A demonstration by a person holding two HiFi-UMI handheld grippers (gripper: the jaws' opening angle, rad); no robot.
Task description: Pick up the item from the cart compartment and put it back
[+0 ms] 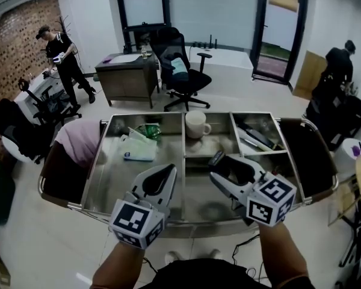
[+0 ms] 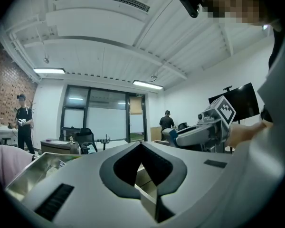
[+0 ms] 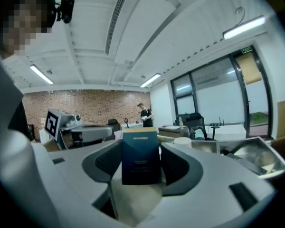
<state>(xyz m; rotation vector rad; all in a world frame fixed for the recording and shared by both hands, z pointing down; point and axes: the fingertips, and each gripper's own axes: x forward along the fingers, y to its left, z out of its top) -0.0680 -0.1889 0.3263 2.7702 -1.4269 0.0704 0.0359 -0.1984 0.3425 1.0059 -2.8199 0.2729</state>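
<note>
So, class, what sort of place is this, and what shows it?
Probably an office-like workroom or lab: a wooden desk with a black swivel chair beside it, a brick wall at one side, and tall glazed doors at the back.

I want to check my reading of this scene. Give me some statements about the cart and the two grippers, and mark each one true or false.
1. The right gripper holds a dark blue box between its jaws. True.
2. The left gripper holds an item too. False: its jaws are together with nothing between them.
3. A white mug stands upright in the middle part of the cart. True.
4. A pink cloth lies at the cart's right end. False: it lies at the left end.
</note>
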